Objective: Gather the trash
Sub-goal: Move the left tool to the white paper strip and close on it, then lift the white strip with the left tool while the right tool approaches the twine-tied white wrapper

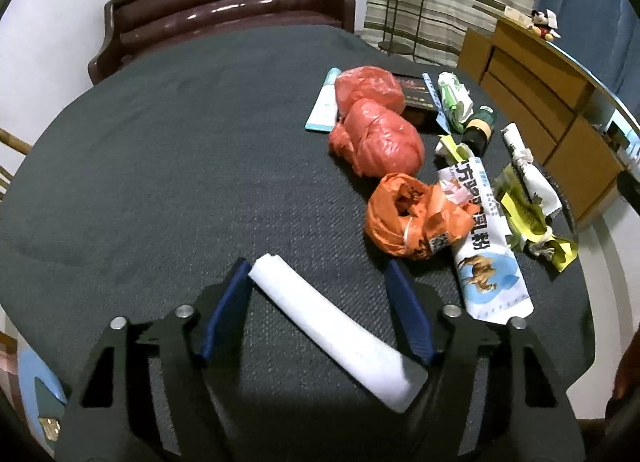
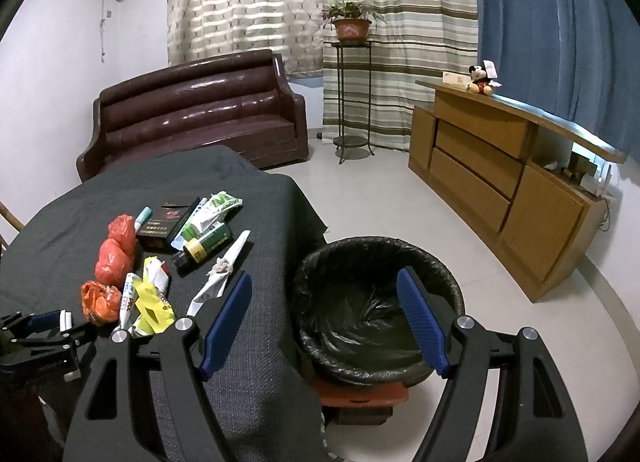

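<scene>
Between ribbed blue pads [image 1: 224, 314] lies flat white paper [image 1: 332, 334] (folded).

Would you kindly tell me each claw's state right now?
Left claw: white strip in it; grip cannot be told.
Right claw: open, holding nothing.

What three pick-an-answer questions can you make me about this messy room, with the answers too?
1. Where is the trash bin? A on the sofa; B beside the table; C on the cabinet.
2. What colour is the bin liner? A blue; B white; C black.
3. How is the right tool? A open and empty; B shut on a bottle; C holding a bag.

Answers: 1 B, it stands just off the table's edge. 2 C, the bag lining it is black. 3 A, its fingers stand apart with nothing between them.
</scene>
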Demonstrator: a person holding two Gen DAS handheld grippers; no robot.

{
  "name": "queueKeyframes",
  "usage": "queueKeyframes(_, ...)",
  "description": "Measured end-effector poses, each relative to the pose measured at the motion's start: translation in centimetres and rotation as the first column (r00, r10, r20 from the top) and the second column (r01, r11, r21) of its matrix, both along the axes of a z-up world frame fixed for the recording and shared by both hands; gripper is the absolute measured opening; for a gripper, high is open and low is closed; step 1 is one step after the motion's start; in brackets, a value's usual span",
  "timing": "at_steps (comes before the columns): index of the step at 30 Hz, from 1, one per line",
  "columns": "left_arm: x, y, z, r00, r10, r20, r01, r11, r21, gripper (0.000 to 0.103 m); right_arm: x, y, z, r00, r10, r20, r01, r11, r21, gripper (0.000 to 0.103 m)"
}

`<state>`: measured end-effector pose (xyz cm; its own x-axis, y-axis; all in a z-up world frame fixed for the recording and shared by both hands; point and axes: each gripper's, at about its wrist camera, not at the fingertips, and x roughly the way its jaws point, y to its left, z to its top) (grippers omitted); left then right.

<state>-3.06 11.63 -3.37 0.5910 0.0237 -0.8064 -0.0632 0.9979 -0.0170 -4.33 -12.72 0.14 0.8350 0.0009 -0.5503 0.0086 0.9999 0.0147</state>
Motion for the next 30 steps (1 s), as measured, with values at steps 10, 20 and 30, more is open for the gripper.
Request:
queueKeyframes(10,0.3,-0.9,0.4,0.998,-0.055,0.013,0.055,0.998,-0.011,0.026,0.1,-0.1,-0.1,1.0,-0.001,-0.002,0.001,1.0,0.002,0.073)
queueKeyframes(20,-0.7,-1.6,1.2,0.999,-0.048,0.009,0.048,0.999,-0.001,0.046,0.1,0.0,-0.1,1.0,0.002,-0.002,-0.002,1.0,0.003,0.073)
queueKeyframes(30,-1.7,-1.2,1.9,0.999,0.0,0.033,0.0,1.0,0.0,0.066,-0.2,0.9,-0.1,1.0,0.018,0.015,-0.018,1.0,0.002,0.073)
